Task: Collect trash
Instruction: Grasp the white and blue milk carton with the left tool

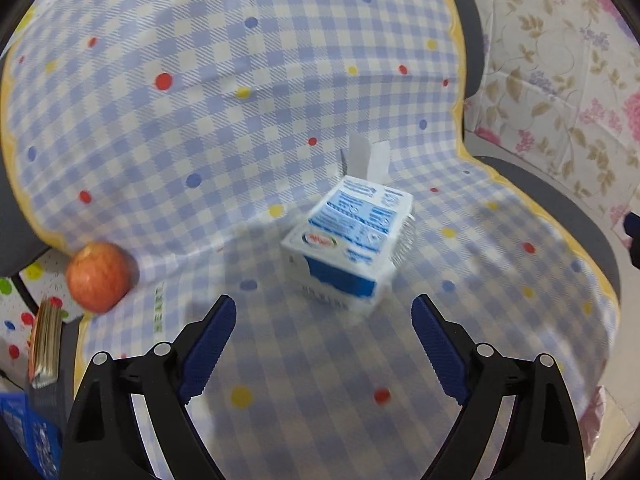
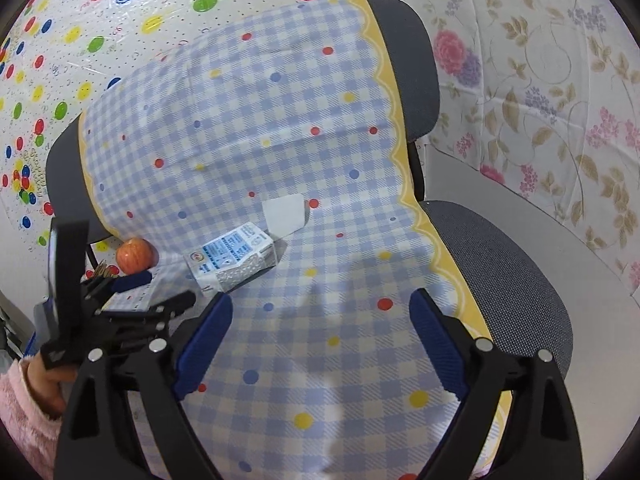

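Both sets of jaws stand wide apart and hold nothing. The left gripper (image 1: 324,312) hangs just in front of the milk carton (image 1: 348,248), not touching it. The carton lies on the checked cloth (image 1: 200,128). The right gripper (image 2: 320,312) hangs over bare cloth.

A grey office chair (image 2: 500,264) wears a blue-and-white checked cloth (image 2: 280,128) with coloured dots and a yellow scalloped edge. Behind it hang 2 sheets: a polka-dot sheet (image 2: 80,40) at left, a floral sheet (image 2: 560,100) at right.
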### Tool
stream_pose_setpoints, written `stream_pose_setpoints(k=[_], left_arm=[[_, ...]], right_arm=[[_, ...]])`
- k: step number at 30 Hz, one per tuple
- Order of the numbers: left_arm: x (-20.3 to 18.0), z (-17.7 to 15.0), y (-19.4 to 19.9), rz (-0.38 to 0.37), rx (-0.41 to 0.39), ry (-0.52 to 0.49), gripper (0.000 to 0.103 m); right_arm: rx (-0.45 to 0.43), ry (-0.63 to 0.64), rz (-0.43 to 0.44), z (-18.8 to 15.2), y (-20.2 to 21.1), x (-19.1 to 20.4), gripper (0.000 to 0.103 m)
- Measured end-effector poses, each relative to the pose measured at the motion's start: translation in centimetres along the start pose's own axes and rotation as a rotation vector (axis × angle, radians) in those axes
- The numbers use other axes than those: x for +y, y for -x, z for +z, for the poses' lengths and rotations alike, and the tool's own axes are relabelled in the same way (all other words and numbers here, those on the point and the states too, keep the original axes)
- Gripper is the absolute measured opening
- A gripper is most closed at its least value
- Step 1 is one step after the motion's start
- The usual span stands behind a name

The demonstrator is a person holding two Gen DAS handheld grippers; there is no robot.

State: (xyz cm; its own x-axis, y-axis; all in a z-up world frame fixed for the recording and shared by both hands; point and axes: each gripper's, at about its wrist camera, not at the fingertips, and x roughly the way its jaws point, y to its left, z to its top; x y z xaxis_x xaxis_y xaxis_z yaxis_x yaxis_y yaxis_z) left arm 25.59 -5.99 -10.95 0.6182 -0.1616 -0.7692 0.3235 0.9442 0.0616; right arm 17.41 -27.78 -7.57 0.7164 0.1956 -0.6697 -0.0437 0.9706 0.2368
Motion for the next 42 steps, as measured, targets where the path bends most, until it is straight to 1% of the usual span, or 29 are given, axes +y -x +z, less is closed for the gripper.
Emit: stream_pose_setpoints(k=[1,3,5,8,9,11,12,13,15,17,19,22,23,24,27,28,30,32,34,36,39,42], left_arm=[[-0.1,0.3,-0.4,0.005,0.001,-0.01,0.089],[-0.6,0.7,-1.2,0.017,-0.004,-0.043,0.089],[-1.1,1.1,-1.9,0.025,-0.008,-0.076,0.089],[-2.1,1.5,-3.2,0.038,0.006,-0.145,0.089],[-2.4,1.6,-4.0,0.043,0.03,-0.171,0.089],[-2.4,1.9,-4.6,0.037,0.049,-0.176,0.087],[-2.2,2.0,-4.7,0.021,0.057,-0.168,0.083],[-2.0,2.1,-4.7,0.016,0.057,-0.158,0.083],[-1.4,1.9,-4.0,0.002,0.036,-0.107,0.081],[-0.7,1.2,-2.6,-0.018,-0.002,-0.051,0.079],[-0.4,0.3,-1.0,-0.009,-0.037,-0.022,0.078],[0.8,-1.7,1.8,0.023,-0.115,0.036,0.078],[1.2,-2.1,2.2,0.032,-0.125,0.057,0.077],[2.2,-2.9,2.8,0.048,-0.134,0.107,0.077],[4.6,-4.0,3.7,0.056,-0.152,0.238,0.077],[5.3,-4.2,3.8,0.054,-0.154,0.266,0.077],[6.0,-4.4,3.4,0.045,-0.131,0.297,0.077],[6.5,-4.7,2.6,0.039,-0.087,0.323,0.076],[7.3,-5.0,1.6,0.01,-0.042,0.358,0.075],[7.8,-5.2,1.1,-0.034,-0.024,0.384,0.074],[8.4,-5.6,0.0,-0.082,0.025,0.402,0.074],[8.3,-5.6,0.1,-0.082,0.022,0.401,0.075]], right_arm=[[0.003,-0.003,0.001,-0.1,-0.1,-0.2,0.08],[0.01,-0.001,0.0,-0.2,-0.4,-0.3,0.056],[0.021,0.003,0.005,-0.4,-0.6,-0.3,0.049],[0.031,0.006,0.005,-0.7,-0.7,-0.1,0.049],[0.034,0.008,0.006,-0.7,-0.7,-0.2,0.049],[0.035,0.011,-0.001,-0.9,-0.5,-0.1,0.049],[0.036,0.012,-0.003,-0.9,-0.4,-0.1,0.049],[0.036,0.014,-0.003,-0.9,-0.4,0.0,0.049],[0.038,0.018,-0.006,-1.0,-0.2,0.2,0.049],[0.042,0.024,-0.005,-1.2,-0.2,0.4,0.049],[0.048,0.034,-0.004,-1.3,-0.4,0.8,0.05],[0.052,0.047,-0.002,-1.3,-0.9,1.6,0.057],[0.053,0.054,-0.001,-1.3,-1.3,2.0,0.061],[0.052,0.059,-0.001,-1.2,-1.7,2.4,0.066],[0.054,0.081,-0.003,-0.8,-3.2,3.9,0.068],[0.054,0.097,-0.005,-0.4,-4.0,4.6,0.068],[0.056,0.122,-0.017,0.3,-5.2,5.6,0.068],[0.05,0.15,-0.026,1.4,-6.8,6.8,0.068],[0.046,0.166,-0.038,2.2,-8.2,7.6,0.068],[0.044,0.192,-0.052,3.4,-10.2,8.5,0.067],[0.056,0.21,-0.073,4.9,-13.3,9.4,0.061],[0.064,0.2,-0.09,6.4,-16.4,9.7,0.061]])
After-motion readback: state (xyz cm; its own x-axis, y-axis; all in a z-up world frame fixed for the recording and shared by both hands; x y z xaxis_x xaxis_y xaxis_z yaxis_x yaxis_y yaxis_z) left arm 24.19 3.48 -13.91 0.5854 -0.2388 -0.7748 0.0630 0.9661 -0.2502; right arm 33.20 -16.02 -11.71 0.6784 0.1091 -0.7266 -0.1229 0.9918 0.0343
